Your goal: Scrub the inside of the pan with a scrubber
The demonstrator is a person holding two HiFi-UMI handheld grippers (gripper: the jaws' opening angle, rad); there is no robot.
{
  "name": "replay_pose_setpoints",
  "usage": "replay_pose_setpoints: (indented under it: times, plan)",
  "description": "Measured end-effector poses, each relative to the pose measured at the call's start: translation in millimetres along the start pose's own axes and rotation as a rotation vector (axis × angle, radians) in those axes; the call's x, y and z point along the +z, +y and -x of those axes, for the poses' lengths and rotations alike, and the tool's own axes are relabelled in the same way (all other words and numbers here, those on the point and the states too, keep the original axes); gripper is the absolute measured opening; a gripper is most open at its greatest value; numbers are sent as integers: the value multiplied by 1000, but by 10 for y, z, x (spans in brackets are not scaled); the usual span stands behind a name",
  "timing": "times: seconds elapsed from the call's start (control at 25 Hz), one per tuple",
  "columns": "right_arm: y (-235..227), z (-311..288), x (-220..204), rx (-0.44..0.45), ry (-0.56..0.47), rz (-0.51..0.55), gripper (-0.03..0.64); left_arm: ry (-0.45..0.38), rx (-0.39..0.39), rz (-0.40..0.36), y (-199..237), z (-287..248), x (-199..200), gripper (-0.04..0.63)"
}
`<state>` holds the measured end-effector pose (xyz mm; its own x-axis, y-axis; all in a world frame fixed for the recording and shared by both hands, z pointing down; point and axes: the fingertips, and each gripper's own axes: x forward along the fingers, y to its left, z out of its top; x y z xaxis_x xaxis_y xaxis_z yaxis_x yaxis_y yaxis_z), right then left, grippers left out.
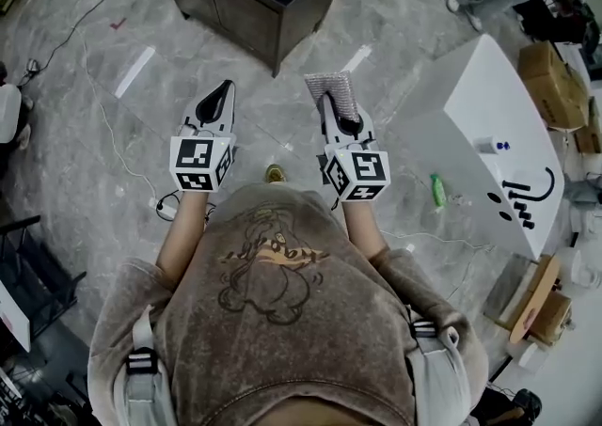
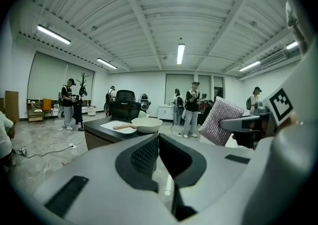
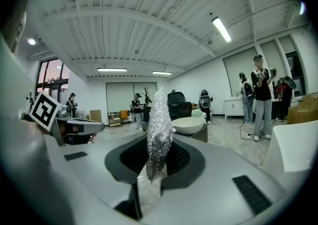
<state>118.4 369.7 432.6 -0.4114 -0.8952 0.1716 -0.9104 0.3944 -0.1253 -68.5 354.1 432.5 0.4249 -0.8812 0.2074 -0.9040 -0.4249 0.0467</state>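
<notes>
With the jaws of my right gripper (image 3: 154,162) pinching the scrubber (image 3: 159,124) by its lower edge and those of my left gripper (image 2: 158,157) pressed together empty, the unheld pan (image 2: 145,125) on the far tabletop (image 2: 96,124) may slide once I scrub.

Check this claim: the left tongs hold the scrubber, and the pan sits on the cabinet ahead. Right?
No. The right tongs hold the scrubber, as the right gripper view shows; the left tongs are shut and empty. The pan does sit on the cabinet ahead.
</notes>
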Motion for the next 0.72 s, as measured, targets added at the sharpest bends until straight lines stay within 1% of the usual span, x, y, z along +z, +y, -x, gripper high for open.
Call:
replay_pose_setpoints:
  times: [0.32,0.48,0.72]
  plan:
    - [-201,-197,87,62,-11,6,74,-14,58,25,0,-228,29,18]
    - [-291,-303,88,73,-5,-1,74,-10,63,21,3,-338,46,17]
    - [-416,-548,66,62,5,-10,74,-16,52,25,118,-645,81,17]
